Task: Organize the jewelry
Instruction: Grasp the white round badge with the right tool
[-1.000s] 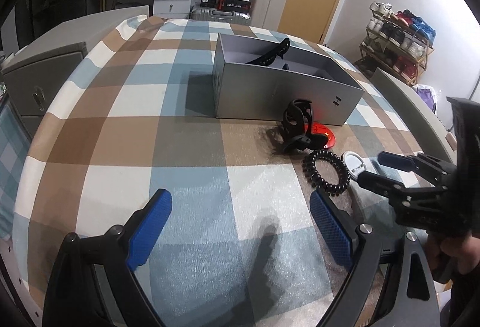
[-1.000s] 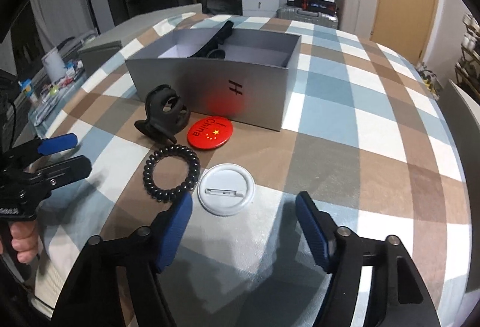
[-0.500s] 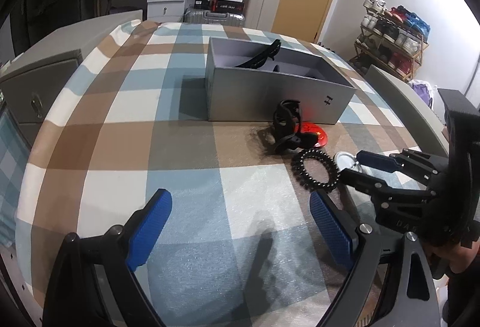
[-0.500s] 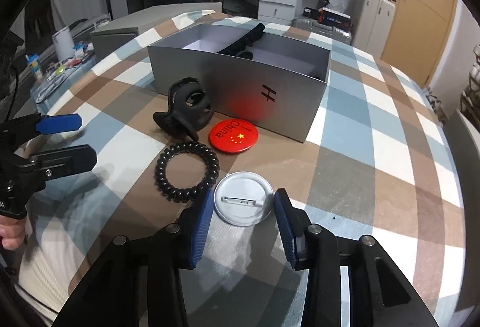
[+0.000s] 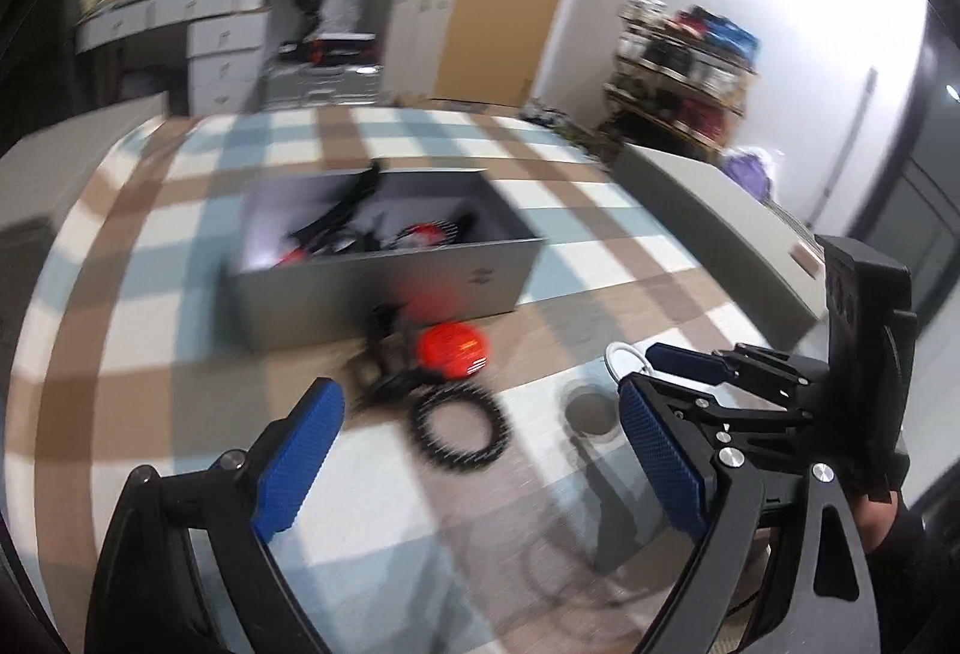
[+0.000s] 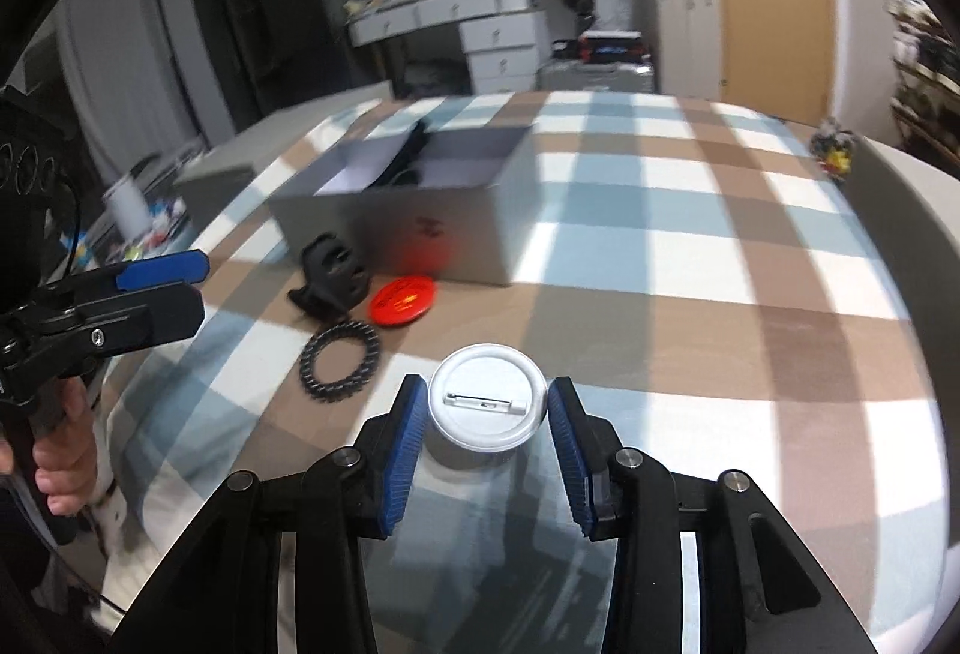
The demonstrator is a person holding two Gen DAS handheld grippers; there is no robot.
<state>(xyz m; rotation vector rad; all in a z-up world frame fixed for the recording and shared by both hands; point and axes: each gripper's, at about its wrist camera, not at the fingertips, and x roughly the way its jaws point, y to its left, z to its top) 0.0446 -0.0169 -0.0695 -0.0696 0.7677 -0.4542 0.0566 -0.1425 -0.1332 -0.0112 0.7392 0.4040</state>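
My right gripper (image 6: 487, 414) is shut on a white pin badge (image 6: 487, 397), pin side up, and holds it above the checked tablecloth; the badge's edge also shows in the left wrist view (image 5: 624, 361). On the cloth lie a black spiral hair tie (image 6: 342, 363), a red badge (image 6: 402, 299) and a black hair claw (image 6: 330, 275), in front of an open grey box (image 6: 420, 228) with several items inside. My left gripper (image 5: 480, 450) is open and empty, above the cloth near the hair tie (image 5: 459, 432).
The table (image 6: 690, 246) has a checked cloth and rounded edges. A grey cabinet top (image 5: 708, 198) stands at the right of the left wrist view. Drawers (image 6: 480, 36), boxes and a shoe rack (image 5: 684, 66) stand beyond the table.
My right gripper has closed on the white badge and lifted it off the cloth. My left gripper has swung, so its view is blurred and looks down into the box.
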